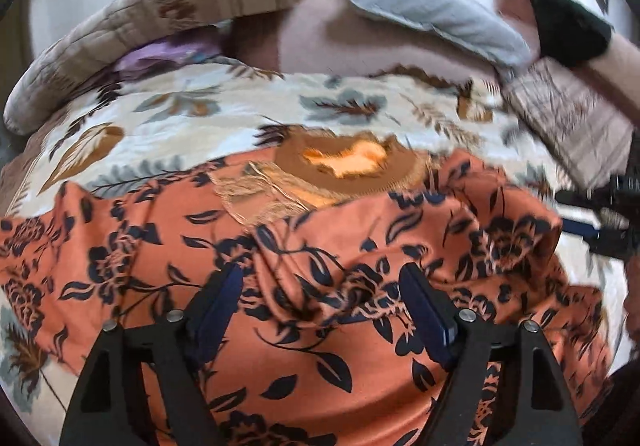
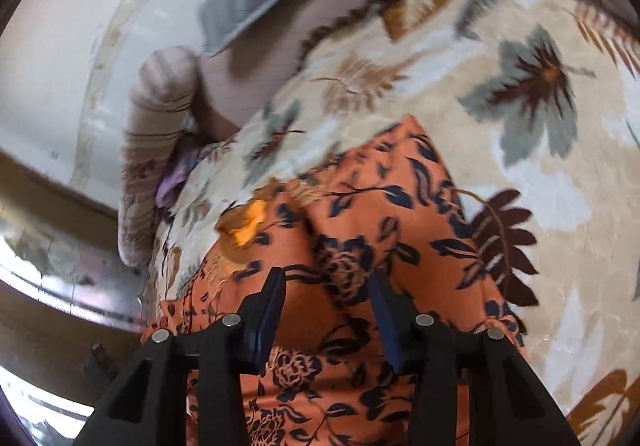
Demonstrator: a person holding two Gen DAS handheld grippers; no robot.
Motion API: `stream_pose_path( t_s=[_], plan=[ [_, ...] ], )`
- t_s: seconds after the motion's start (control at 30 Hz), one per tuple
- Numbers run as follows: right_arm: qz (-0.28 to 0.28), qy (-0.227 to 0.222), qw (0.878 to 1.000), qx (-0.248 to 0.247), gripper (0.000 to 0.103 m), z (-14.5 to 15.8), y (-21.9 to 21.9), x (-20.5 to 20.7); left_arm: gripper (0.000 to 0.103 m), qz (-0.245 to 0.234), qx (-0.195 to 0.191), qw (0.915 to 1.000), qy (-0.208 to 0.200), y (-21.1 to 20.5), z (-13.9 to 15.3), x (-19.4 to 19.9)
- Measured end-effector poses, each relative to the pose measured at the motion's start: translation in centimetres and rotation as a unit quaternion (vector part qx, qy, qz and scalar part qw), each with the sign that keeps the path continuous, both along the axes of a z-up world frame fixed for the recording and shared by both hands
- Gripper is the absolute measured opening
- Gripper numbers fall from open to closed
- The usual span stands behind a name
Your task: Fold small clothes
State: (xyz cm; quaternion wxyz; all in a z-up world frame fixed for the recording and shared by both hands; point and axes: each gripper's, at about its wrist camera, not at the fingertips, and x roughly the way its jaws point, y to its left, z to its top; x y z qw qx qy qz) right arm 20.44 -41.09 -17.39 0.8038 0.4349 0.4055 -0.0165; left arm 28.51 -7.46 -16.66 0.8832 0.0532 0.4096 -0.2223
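One orange floral garment [image 1: 320, 246] lies crumpled on a bed covered by one leaf-patterned bedspread [image 1: 192, 114], with one grey pillow [image 1: 424, 10] behind. The left gripper [image 1: 320, 282] has its fingers spread above the cloth, gripping nothing. The right gripper [image 2: 328, 286] likewise stands parted over the garment's folds, unclenched.

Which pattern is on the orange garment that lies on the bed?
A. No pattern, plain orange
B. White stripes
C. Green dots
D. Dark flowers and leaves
D: the orange garment is printed all over with dark, nearly black flowers and leaves, seen in both wrist views, as it lies on the leaf-patterned bedspread.
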Motion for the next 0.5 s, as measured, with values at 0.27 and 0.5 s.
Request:
stream_pose_path(
  t_s=[0.27, 0.5],
  plan=[
    [-0.017, 0.030, 0.998, 0.058, 0.047, -2.6, -0.8, 0.6, 0.009, -0.047, 0.022, 0.9979, 0.040, -1.0, -2.6, 1.1],
    [0.003, 0.029, 0.999, 0.029, 0.047, -2.2, 0.6, 1.2, 0.007, -0.037, 0.003, 0.9989, -0.029, 2.3, 2.2, 0.3]
  ],
)
